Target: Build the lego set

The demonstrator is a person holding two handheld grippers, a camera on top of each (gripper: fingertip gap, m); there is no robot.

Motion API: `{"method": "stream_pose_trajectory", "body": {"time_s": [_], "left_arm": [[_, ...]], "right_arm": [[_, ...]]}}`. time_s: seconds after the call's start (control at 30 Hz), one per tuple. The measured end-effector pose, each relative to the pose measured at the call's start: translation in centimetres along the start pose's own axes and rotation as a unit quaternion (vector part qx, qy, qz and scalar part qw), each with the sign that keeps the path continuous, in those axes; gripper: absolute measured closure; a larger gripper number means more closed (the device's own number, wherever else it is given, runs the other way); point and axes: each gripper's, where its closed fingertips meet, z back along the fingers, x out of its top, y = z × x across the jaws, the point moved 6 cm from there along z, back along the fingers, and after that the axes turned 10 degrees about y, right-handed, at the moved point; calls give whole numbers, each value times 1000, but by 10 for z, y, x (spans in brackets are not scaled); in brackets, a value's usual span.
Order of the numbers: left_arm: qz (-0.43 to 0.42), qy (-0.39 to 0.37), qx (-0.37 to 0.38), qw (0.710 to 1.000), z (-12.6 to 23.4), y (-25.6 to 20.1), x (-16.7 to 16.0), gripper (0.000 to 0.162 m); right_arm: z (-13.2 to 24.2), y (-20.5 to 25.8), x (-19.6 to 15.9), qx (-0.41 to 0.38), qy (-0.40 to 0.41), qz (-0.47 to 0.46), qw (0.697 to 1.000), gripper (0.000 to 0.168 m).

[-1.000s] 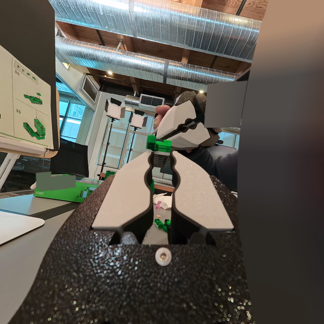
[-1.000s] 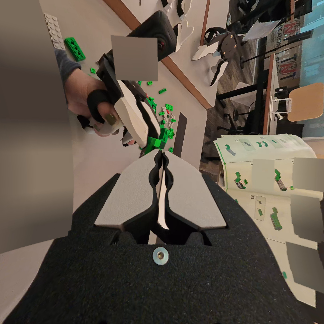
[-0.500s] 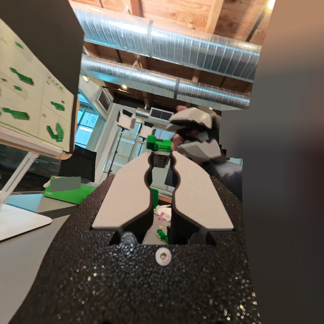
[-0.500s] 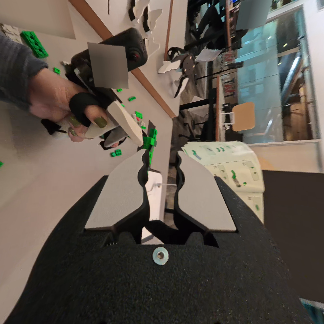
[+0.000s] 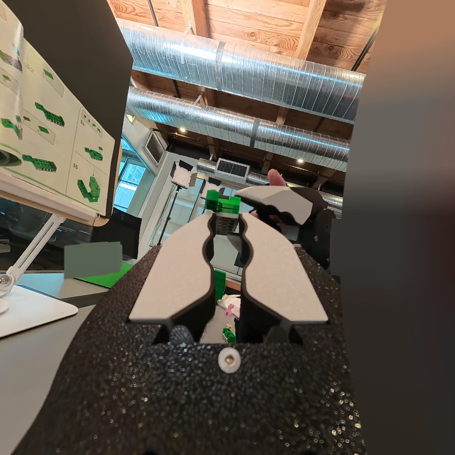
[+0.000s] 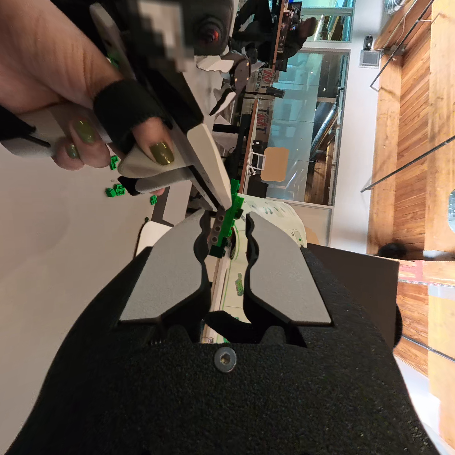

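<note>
My left gripper (image 5: pixel 225 215) is shut on a small green lego assembly (image 5: pixel 222 204) with a grey underside and holds it up in the air. In the right wrist view the assembly (image 6: pixel 225 229) lies between the fingers of my right gripper (image 6: pixel 226 218), which is open with one finger on either side of it. The left gripper (image 6: pixel 209 172), held by a hand, clamps its far end there. In the left wrist view the right gripper (image 5: pixel 273 204) comes in from the right, with its upper finger over the assembly's top edge.
An open instruction booklet (image 5: pixel 49 138) stands on a white stand (image 5: pixel 32 317) at the left. A green box (image 5: pixel 103 278) lies behind it. Loose green bricks (image 5: pixel 229 334) and a pink piece (image 5: pixel 230 309) lie on the table; more green bricks (image 6: pixel 115 190) show in the right wrist view.
My right gripper opened from shut, swung round and closed in until its fingers straddle the assembly. My left gripper kept its hold and tilted upward a little.
</note>
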Motion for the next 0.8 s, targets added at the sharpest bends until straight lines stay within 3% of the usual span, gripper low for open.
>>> {"method": "stream_pose_trajectory", "body": {"time_s": [0.23,0.8], "left_arm": [[6,2,-2,1000,0,0,0,145],[13,47,11,999,-4,3,-8,145]], "right_arm": [[-3,1,-1,0,3,-5,1000,148],[-1,4,-10,9,-1,97,995,151]]}}
